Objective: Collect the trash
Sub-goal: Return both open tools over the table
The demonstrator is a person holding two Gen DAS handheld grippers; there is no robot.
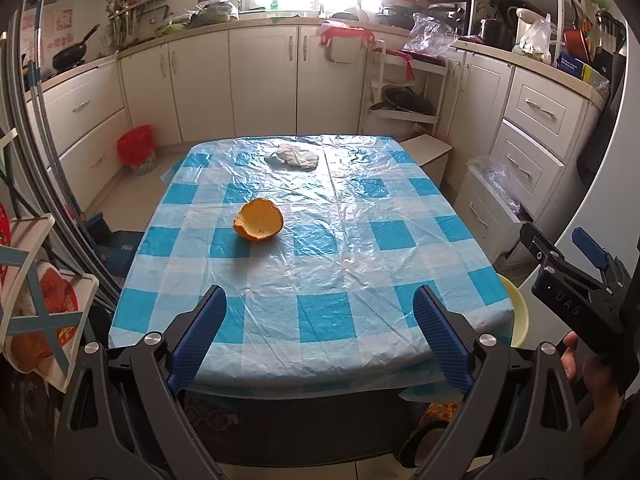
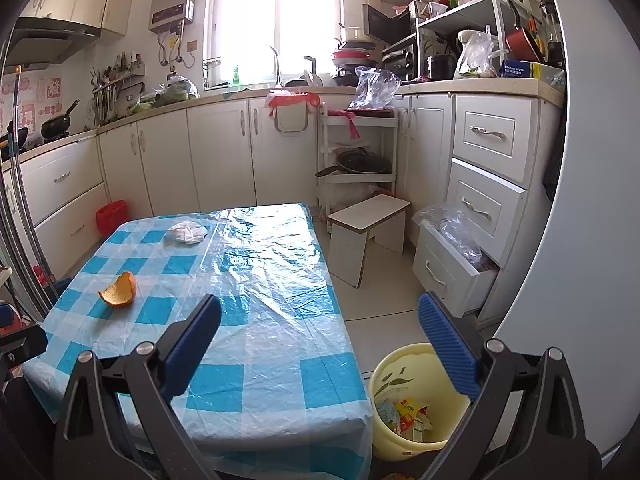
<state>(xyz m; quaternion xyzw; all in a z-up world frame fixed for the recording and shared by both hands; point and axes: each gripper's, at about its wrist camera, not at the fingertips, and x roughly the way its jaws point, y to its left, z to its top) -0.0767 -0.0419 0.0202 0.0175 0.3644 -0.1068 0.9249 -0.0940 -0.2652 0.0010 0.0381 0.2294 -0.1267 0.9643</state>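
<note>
An orange peel [image 1: 258,224] [image 2: 119,290] lies on the blue checked tablecloth [image 1: 320,264] [image 2: 256,280], left of the middle. A crumpled white tissue [image 1: 293,157] [image 2: 187,232] rests near the table's far edge. A pale yellow bin [image 2: 412,404] [image 1: 517,312] with paper scraps inside stands on the floor at the table's near right corner. My left gripper [image 1: 320,332] hangs open over the near edge of the table, holding nothing. My right gripper [image 2: 320,344] is open and holds nothing, between the table's right edge and the bin. It shows at the right of the left wrist view, in a hand.
White cabinets run along the back and right walls. A low white stool [image 2: 370,228] and an open drawer [image 2: 456,264] holding a plastic bag stand right of the table. A red bin [image 1: 137,148] sits on the floor at the left. A rack of pans [image 2: 358,160] stands behind the stool.
</note>
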